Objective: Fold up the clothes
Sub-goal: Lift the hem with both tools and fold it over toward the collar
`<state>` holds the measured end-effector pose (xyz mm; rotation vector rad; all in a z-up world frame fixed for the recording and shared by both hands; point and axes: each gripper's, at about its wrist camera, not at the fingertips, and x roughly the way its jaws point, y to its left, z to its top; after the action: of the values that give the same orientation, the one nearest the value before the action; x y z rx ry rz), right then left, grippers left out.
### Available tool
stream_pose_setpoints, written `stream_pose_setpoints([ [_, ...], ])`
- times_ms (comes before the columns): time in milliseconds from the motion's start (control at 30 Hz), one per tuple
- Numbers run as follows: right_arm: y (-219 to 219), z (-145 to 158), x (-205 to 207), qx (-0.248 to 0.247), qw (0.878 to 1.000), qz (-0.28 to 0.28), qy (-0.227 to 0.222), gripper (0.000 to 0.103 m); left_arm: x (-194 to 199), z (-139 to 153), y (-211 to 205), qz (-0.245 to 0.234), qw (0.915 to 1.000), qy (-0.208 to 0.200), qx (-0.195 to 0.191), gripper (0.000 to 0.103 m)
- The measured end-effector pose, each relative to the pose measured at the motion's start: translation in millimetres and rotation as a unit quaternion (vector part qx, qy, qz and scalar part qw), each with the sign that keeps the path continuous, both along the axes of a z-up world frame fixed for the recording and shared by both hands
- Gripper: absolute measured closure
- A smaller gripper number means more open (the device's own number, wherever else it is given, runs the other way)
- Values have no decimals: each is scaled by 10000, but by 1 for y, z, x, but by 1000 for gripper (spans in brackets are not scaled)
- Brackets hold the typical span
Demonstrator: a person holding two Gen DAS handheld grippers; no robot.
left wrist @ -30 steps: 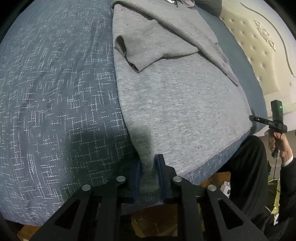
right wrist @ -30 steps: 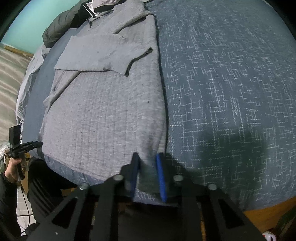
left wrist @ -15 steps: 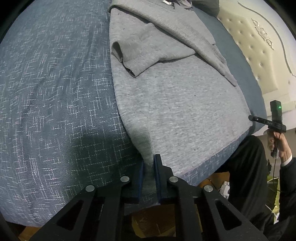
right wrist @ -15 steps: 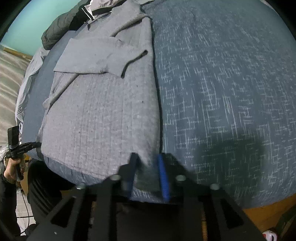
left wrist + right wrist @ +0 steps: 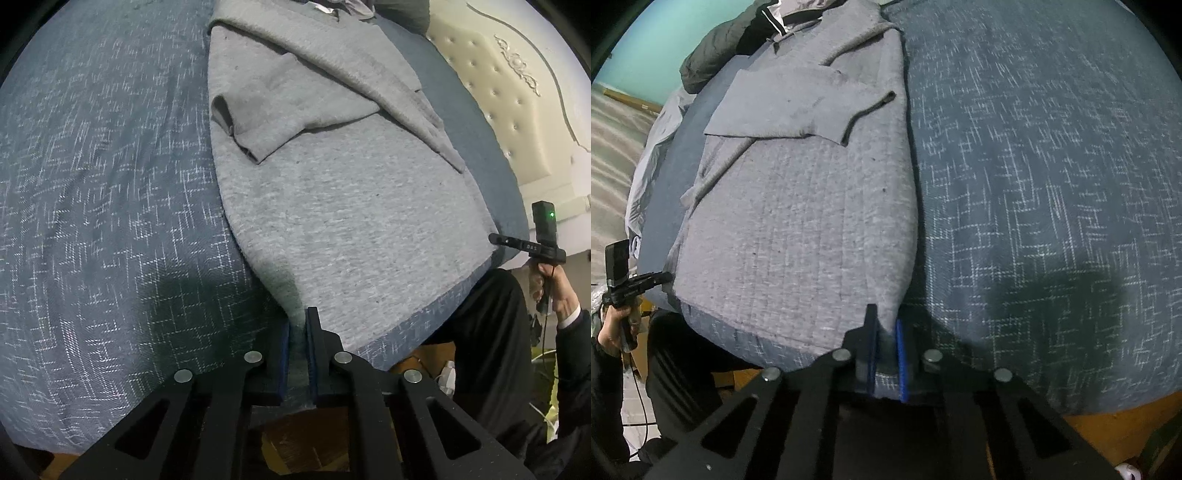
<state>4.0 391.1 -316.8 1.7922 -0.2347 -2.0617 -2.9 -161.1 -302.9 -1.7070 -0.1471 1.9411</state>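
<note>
Two grippers each pinched a bottom corner of the grey sweater, which lay flat on the bed's blue-patterned cover with its sleeves folded across the chest. The left gripper had its jaws together on the hem corner at the sweater's left edge, the grey cloth bunched up between the blue pads. In the right wrist view, the right gripper had its jaws closing on the opposite hem corner, with the fabric between the pads and pressed by them. Both corners sat at the near edge of the mattress, just above the bed's wooden frame. Farther up the bed, beyond the sweater's collar, a dark green garment lay bunched near the head end, and a cream tufted headboard stood beside it. Each view also caught the person's other hand gripping its tool's handle, next to dark trousers.
</note>
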Motion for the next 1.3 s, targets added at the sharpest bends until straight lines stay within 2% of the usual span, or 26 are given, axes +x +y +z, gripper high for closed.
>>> stream_pose_setpoints([
  [233,8,21,0,-153,9998,26,153,97,-8,6,9,-6,9999,91,99,97],
  [500,9,47,-10,-407,9984,15,399,97,-23,29,11,47,9990,312,321,97],
  [600,5,57,-19,-432,9978,25,501,97,-32,37,12,61,9987,412,296,97],
  [933,-8,95,-61,-657,9939,-22,889,97,-74,68,12,311,9960,650,536,97],
  [1300,-15,121,-139,-841,9896,-196,1149,97,-147,85,-2,764,9911,715,820,97],
])
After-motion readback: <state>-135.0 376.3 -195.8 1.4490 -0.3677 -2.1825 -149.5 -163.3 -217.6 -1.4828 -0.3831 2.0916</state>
